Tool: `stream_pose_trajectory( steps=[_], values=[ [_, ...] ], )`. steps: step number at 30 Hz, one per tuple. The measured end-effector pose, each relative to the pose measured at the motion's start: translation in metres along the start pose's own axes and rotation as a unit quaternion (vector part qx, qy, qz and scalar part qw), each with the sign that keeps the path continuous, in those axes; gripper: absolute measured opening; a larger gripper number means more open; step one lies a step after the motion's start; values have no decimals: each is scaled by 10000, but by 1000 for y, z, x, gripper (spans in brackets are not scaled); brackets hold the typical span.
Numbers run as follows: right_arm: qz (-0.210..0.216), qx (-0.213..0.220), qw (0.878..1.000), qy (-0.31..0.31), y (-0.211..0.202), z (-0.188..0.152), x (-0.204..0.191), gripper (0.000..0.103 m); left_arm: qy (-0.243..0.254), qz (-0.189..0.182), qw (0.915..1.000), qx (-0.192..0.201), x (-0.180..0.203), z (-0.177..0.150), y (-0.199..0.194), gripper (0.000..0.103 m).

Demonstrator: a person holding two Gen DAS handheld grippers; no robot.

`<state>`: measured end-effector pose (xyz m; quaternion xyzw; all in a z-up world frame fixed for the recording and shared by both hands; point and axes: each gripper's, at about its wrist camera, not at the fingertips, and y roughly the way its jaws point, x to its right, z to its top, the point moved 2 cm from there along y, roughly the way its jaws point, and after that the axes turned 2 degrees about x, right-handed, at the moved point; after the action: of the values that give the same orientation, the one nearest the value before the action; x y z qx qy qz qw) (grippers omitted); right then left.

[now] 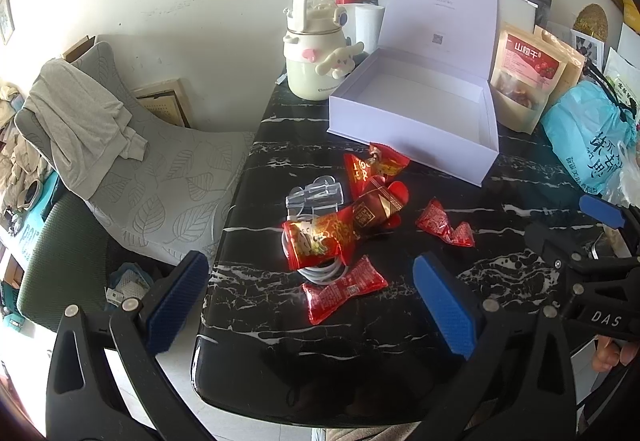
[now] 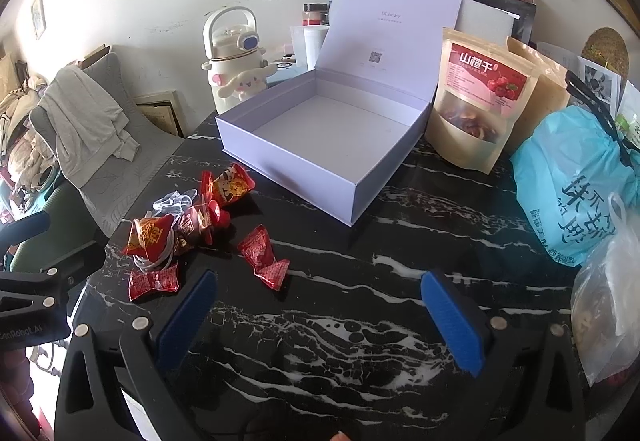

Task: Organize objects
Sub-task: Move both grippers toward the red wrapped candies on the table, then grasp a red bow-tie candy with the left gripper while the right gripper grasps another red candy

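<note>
Several red snack packets (image 1: 340, 229) (image 2: 188, 225) lie in a loose heap on the black marble table (image 1: 360, 321) (image 2: 360, 341), over a coiled white cable (image 1: 324, 273) and a clear plastic piece (image 1: 316, 195). One red packet (image 1: 444, 225) (image 2: 264, 253) lies apart to the right. Behind them stands an empty white box (image 1: 416, 113) (image 2: 332, 145) with its lid up. My left gripper (image 1: 312, 305) hangs open just short of the heap. My right gripper (image 2: 320, 321) is open over bare table, right of the packets; it also shows in the left wrist view at the right edge.
A cream bottle with a plush dog (image 1: 312, 49) (image 2: 236, 69) stands left of the box. Kraft snack pouches (image 1: 528, 77) (image 2: 476, 101) and a blue plastic bag (image 1: 588, 137) (image 2: 572, 185) crowd the right side. A cushioned chair with a grey cloth (image 1: 80, 121) sits left of the table.
</note>
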<state>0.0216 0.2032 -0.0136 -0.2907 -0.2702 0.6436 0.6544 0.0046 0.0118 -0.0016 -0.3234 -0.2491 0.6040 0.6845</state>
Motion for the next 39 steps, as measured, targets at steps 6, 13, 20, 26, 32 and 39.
stream_pose_trajectory(
  steps=[6, 13, 20, 26, 32, 39],
  values=[
    [12, 30, 10000, 2, -7, -8, 2, 102, -29, -54, 10000, -21, 2, -8, -7, 103],
    [117, 16, 9999, -6, -8, -19, 3, 102, -113, -163, 9996, -177, 3, -20, -2, 103],
    [268, -57, 9996, -71, -2, -31, 2, 102, -127, -170, 9993, -318, 7, -30, 7, 103],
    [384, -147, 9991, -57, 7, -38, 4, 102, -222, -253, 9982, -505, 5, -40, 21, 103],
    [527, -285, 9981, -105, 23, -43, 3, 101, -420, -372, 9965, -625, -1, -47, 38, 103],
    [745, -338, 9963, -267, 43, -42, -5, 94, -438, -536, 9950, -718, 1, -49, 54, 103]
  ],
)
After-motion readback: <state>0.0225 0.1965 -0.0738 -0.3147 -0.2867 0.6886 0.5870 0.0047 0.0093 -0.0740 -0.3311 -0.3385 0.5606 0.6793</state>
